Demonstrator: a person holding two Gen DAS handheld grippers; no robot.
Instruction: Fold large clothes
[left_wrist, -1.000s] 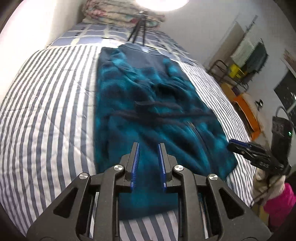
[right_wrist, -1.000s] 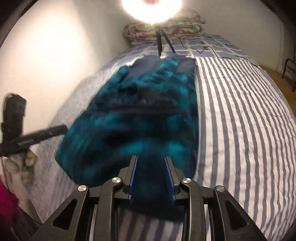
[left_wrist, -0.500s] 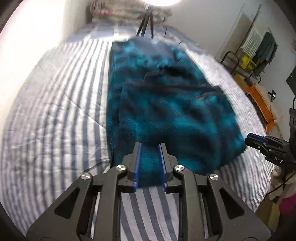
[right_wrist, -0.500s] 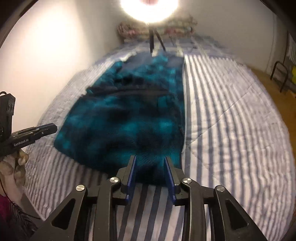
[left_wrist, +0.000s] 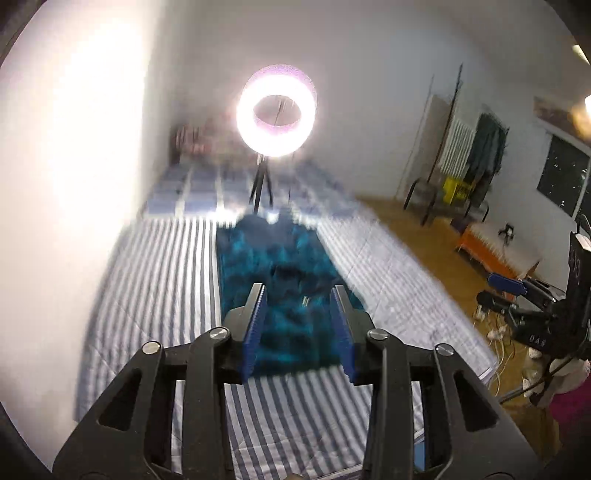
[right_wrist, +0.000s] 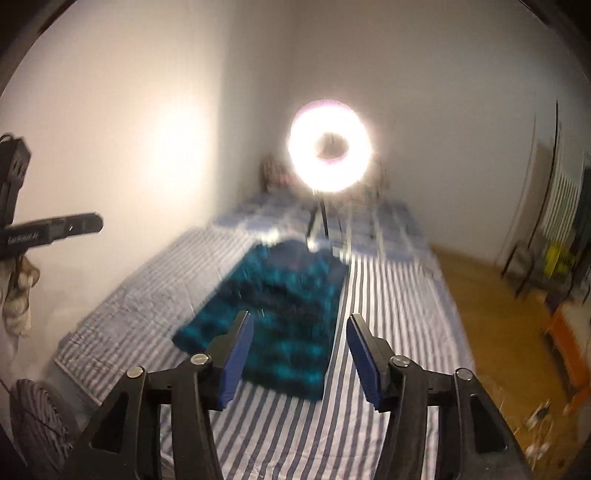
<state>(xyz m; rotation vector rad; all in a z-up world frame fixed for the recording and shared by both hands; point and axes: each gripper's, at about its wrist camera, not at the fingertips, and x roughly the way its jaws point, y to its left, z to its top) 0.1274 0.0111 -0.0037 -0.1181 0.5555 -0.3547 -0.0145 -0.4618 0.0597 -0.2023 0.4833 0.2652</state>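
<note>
A fuzzy teal and dark blue garment (left_wrist: 273, 258) lies folded lengthwise on the striped bed (left_wrist: 166, 277). In the right wrist view the same garment (right_wrist: 280, 295) sits left of the bed's (right_wrist: 388, 314) middle. My left gripper (left_wrist: 298, 290) hangs above and short of the garment's near edge, its jaws opening with nothing between the blue pads. My right gripper (right_wrist: 299, 319) is likewise raised, its jaws opening wider, nothing held. Each gripper shows in the other's view: the right gripper (left_wrist: 506, 284) at the right edge, the left gripper (right_wrist: 55, 229) at the left edge.
A bright ring light (left_wrist: 276, 110) on a tripod stands on the bed beyond the garment, also the ring light (right_wrist: 330, 147). White wall runs along the bed's left side. Wooden floor (left_wrist: 424, 236), a chair, hung clothes and an orange table (left_wrist: 491, 251) lie to the right.
Both grippers have let go of the garment's near edge, risen and tilted up from the bed. Their jaws have widened. The garment now lies lower and farther off in both views.
</note>
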